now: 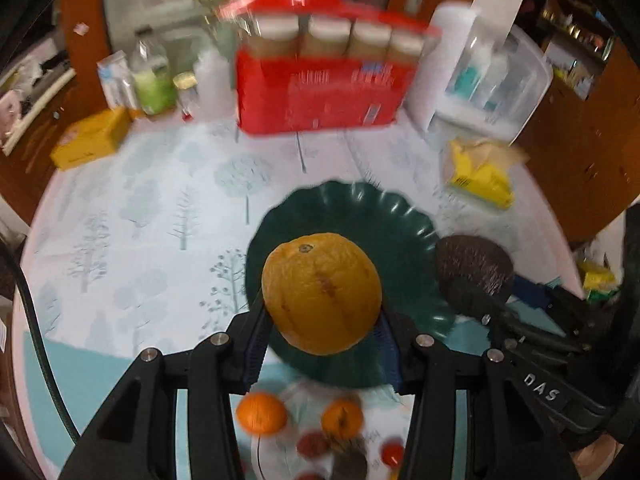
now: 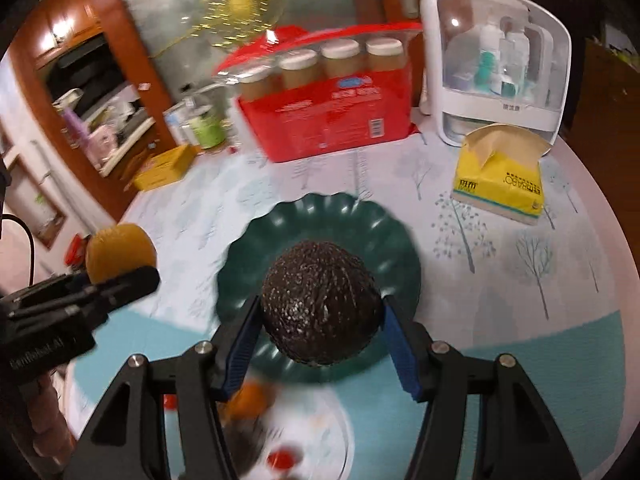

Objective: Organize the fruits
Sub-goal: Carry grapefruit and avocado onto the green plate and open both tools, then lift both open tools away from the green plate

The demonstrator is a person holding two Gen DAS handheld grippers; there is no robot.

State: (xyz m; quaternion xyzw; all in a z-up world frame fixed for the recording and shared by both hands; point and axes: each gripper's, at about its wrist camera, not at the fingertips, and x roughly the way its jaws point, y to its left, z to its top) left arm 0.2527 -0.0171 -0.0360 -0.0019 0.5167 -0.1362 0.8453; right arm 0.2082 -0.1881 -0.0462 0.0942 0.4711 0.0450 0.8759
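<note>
The green plate (image 1: 400,216) on the tabletop (image 1: 140,208) is bare, so sorting has barely begun: the left gripper (image 1: 322,344) fingers clamp a yellow-orange fruit (image 1: 322,292) and the right gripper (image 2: 320,336) fingers clamp a dark avocado (image 2: 320,304), both hovering over the plate's 6 o'clock edge. Below, at 6 o'clock, wait two small oranges (image 1: 262,412), about three blurred red fruits (image 1: 314,444) and one dark fruit.

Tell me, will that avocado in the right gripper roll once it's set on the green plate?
Probably a little: the avocado is rounded, and the green plate dishes inward, so it should settle toward the middle. Its pebbly skin likely grips rather than slides.
</note>
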